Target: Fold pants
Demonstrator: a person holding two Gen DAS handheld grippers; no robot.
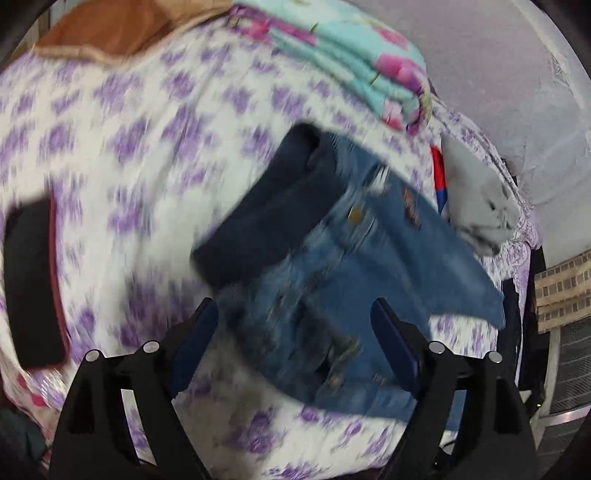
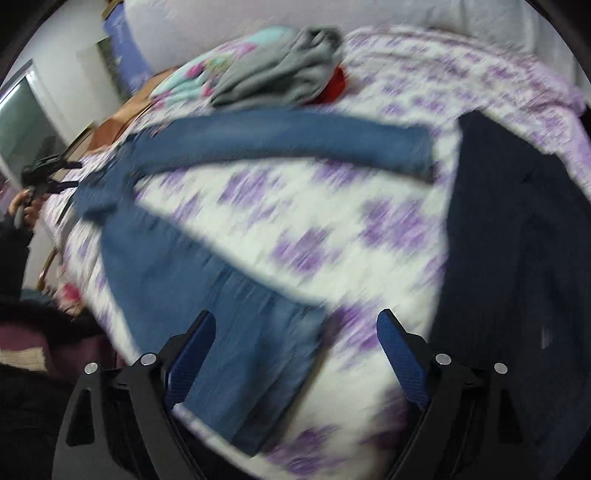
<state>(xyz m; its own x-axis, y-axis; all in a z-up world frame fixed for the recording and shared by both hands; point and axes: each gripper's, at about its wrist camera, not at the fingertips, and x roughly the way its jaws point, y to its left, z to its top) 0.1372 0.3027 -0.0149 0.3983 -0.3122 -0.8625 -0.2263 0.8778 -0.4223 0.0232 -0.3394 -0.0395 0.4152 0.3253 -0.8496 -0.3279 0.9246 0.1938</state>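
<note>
A pair of blue jeans [image 2: 207,254] lies spread on a bed covered by a white sheet with purple flowers [image 2: 332,229]. In the right wrist view the two legs splay apart in a wide V: one leg runs toward the far side of the bed, ending near a dark navy garment [image 2: 517,229] that drapes over the right edge, and the other leg comes down to the near edge, its hem lying between the fingers of the right gripper [image 2: 295,350]. That gripper's blue-padded jaws stand wide apart and close on nothing.

In the left wrist view the waist end of the jeans [image 1: 351,266] sits just ahead of the left gripper [image 1: 291,332], whose jaws are likewise spread wide with denim between them but not pinched. A dark navy folded cloth [image 1: 266,221] lies touching the waistband. A small tan patch shows on the denim, but motion blur makes any writing unreadable.

Toward the far edge of the bed sit a folded turquoise blanket with pink flowers [image 1: 351,51], a grey garment [image 1: 476,195] with something red and blue just beside it, and an orange-brown cushion [image 1: 122,29] at the far corner. A flat black object [image 1: 33,284] rests near the left edge. No container is visible in either view.
</note>
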